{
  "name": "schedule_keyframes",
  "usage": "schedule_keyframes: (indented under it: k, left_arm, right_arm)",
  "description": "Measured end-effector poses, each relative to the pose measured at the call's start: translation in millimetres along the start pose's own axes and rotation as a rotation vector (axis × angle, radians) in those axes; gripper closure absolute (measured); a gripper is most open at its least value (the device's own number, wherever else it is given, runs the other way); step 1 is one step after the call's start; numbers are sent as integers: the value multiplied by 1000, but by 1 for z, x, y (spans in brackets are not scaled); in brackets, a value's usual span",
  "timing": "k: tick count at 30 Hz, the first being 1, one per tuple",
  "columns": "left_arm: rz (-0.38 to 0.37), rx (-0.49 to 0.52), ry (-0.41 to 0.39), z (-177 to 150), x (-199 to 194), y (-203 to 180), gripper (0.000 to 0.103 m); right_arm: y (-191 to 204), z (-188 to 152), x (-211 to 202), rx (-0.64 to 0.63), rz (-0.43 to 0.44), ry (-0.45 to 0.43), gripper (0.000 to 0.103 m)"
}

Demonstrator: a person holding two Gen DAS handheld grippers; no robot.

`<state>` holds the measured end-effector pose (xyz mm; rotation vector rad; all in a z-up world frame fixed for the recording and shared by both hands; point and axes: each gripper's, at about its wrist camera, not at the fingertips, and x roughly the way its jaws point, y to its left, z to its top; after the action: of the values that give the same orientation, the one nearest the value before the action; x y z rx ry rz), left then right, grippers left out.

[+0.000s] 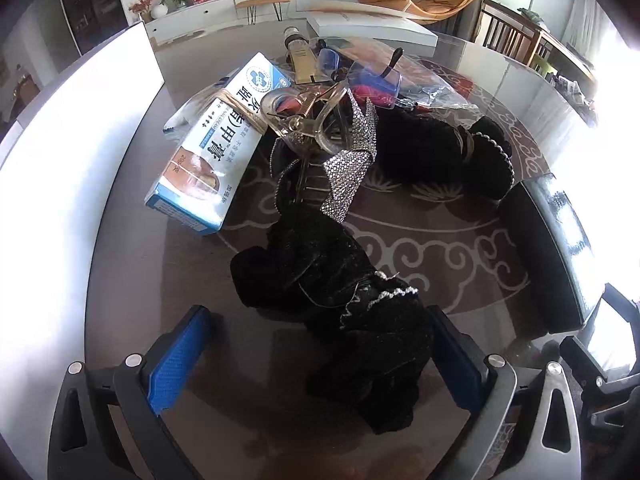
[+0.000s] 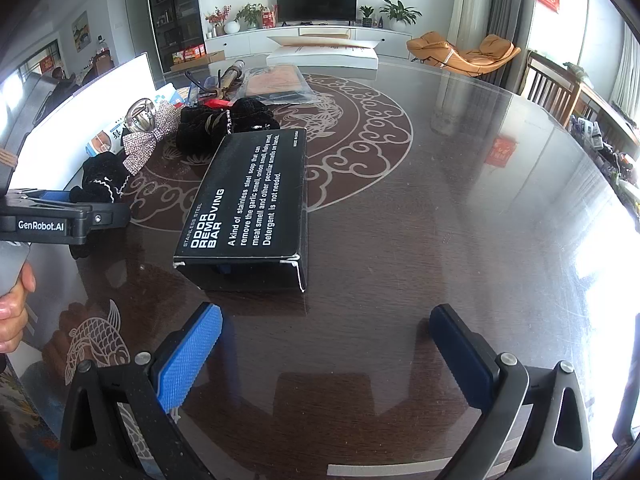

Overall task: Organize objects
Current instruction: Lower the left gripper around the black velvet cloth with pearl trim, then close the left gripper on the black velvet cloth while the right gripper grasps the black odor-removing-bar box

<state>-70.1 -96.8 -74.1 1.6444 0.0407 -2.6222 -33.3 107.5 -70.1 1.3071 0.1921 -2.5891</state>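
A black velvet hair accessory with a beaded trim (image 1: 340,312) lies on the glass table between the blue pads of my left gripper (image 1: 320,360). That gripper is open and the fabric reaches close to its right pad (image 1: 460,360). From the right wrist view the same velvet piece (image 2: 100,184) sits at the left gripper (image 2: 88,204). My right gripper (image 2: 324,356) is open over bare table with nothing between its fingers. A black "odor removing bar" box (image 2: 248,200) lies just ahead of it.
Beyond the velvet piece are a rhinestone bow (image 1: 352,168), a clear claw clip (image 1: 316,120), a white and blue medicine box (image 1: 212,140), a second black velvet piece (image 1: 440,152) and a plastic bag of small items (image 1: 380,76). A white panel (image 1: 80,140) stands along the left. A hand (image 2: 12,312) holds the left gripper.
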Motion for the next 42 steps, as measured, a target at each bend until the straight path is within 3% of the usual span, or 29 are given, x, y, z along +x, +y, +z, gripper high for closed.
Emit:
schedule_keyframes:
  k: [5, 10, 12, 15, 17, 21, 25, 26, 27, 30, 31, 32, 37, 42]
  left_arm:
    - [-9, 19, 15, -4, -2, 7, 0]
    - [-58, 125, 52, -11, -6, 12, 0]
    - [-54, 94, 81, -12, -7, 21, 0]
    - [-97, 41, 38, -13, -21, 29, 0]
    - [-126, 56, -4, -12, -34, 24, 0]
    - [-57, 127, -27, -6, -30, 7, 0]
    - [13, 127, -39, 5, -19, -3, 0]
    - [30, 132, -50, 9, -17, -5, 9]
    - [37, 137, -50, 11, -15, -6, 34]
    - [6, 117, -54, 12, -13, -3, 63]
    - [-5, 114, -60, 10, -16, -1, 65]
    - [-17, 114, -66, 7, -19, 3, 66]
    - [-130, 71, -103, -17, -53, 18, 67]
    - [-204, 18, -174, -30, -103, 44, 67]
  right_arm:
    - [0, -1, 0, 0, 0, 0, 0]
    - [0, -1, 0, -1, 1, 0, 0]
    - [-1, 0, -1, -4, 5, 2, 0]
    - [-3, 3, -1, -32, 29, 48, 0]
    - [-13, 4, -9, 18, 47, 48, 0]
    - [-27, 28, -35, 145, 136, -9, 0]
    - [14, 73, -7, 3, 82, 157, 0]
    - [25, 83, 8, -20, 53, 201, 0]
    - [31, 89, 18, -25, 49, 228, 0]
    - [41, 98, 48, -10, 75, 311, 4]
    - [42, 96, 53, -16, 73, 326, 28]
    - [42, 95, 51, -31, 34, 313, 44]
    - [24, 83, 20, 27, 91, 278, 44]
    - [11, 81, -25, 118, 238, 214, 44]
